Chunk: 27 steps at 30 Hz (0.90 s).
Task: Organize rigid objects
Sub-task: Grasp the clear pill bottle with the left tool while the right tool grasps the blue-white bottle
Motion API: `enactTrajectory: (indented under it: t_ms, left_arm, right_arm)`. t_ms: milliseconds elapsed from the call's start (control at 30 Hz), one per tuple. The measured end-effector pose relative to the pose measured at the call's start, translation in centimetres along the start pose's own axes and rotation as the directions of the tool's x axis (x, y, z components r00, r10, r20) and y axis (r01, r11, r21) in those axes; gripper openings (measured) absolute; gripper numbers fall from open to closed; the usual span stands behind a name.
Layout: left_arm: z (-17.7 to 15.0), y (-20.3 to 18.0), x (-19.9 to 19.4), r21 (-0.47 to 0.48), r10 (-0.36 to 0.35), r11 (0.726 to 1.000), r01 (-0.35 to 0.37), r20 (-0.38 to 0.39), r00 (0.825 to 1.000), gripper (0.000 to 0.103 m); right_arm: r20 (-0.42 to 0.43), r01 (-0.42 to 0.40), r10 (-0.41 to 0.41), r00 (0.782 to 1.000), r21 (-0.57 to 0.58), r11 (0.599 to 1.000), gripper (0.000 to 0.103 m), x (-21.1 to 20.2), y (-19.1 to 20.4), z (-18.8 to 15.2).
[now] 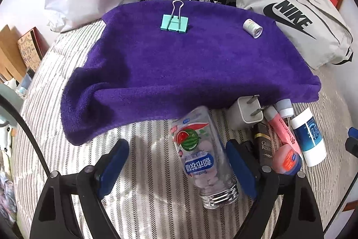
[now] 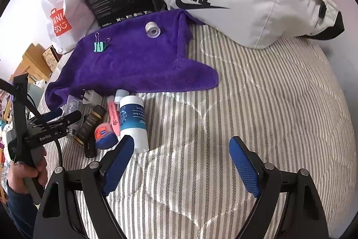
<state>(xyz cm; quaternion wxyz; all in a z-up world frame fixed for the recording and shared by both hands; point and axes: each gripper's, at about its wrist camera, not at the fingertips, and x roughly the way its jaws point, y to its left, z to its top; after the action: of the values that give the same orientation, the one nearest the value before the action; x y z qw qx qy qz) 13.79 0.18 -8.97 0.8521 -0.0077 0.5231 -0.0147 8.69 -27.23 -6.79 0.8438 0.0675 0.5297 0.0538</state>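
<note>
Clear plastic candy bottle (image 1: 204, 156) is lying between the released left hand-held gripper (image 1: 177, 162), hiding behind it in the right view; right hand-held gripper (image 2: 182, 162) is gaping, empty.

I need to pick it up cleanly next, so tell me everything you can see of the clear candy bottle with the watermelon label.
The candy bottle is clear plastic with a threaded silver neck and no cap visible. It lies on its side on the striped bedding, neck toward the camera, base touching the purple towel. Pale lilac tablets partly fill it. It lies between the open fingers of the left gripper, close to the right-side finger.
</note>
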Motion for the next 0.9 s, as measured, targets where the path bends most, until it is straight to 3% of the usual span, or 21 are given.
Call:
enactTrajectory:
  t_ms: [100,300,400,433,567,633,700,900]
  left_arm:
    - [0.1,-0.8,0.7,0.031,0.048,0.998,-0.048,0.0,0.999,0.087]
    - [-0.5,-0.6,0.4,0.039,0.019,0.999,-0.02,0.016,1.0,0.084]
    - [-0.3,-0.9,-0.1,0.049,0.012,0.999,-0.013,0.033,0.999,0.051]
    - [-0.2,-1.0,-0.1,0.057,0.013,0.998,-0.015,0.036,0.999,0.049]
    - [-0.2,-1.1,0.1,0.071,0.01,0.997,-0.012,0.035,0.999,0.048]
    - [-0.2,-1.0,0.1,0.072,0.003,0.997,-0.006,0.036,0.999,0.048]
    - [-0.2,-1.0,0.1,0.075,0.004,0.997,-0.007,0.039,0.999,0.048]
    - [-0.3,-1.0,0.2,0.083,-0.001,0.997,-0.002,0.045,0.999,0.048]
  right_arm:
    - [-0.003,0.003,-0.003,1.0,-0.017,1.0,0.086,0.5,0.4,0.0]
    - [0.014,-0.031,0.032,0.999,-0.054,0.998,0.086,1.0,1.4,0.1]
    - [0.007,-0.068,0.069,0.998,-0.073,0.995,0.086,1.8,2.3,0.6]
    - [0.004,-0.076,0.076,0.997,-0.088,0.993,0.085,2.1,2.9,0.8]
    - [-0.003,-0.077,0.077,0.997,-0.127,0.989,0.081,3.9,4.3,1.3]
    - [-0.029,-0.072,0.068,0.997,-0.14,0.988,0.07,5.0,4.8,1.4]
    - [-0.04,-0.1,0.095,0.995,-0.144,0.984,0.065,5.5,4.9,1.3]
    - [-0.007,-0.082,0.082,0.997,-0.18,0.98,0.063,6.4,5.5,0.6]
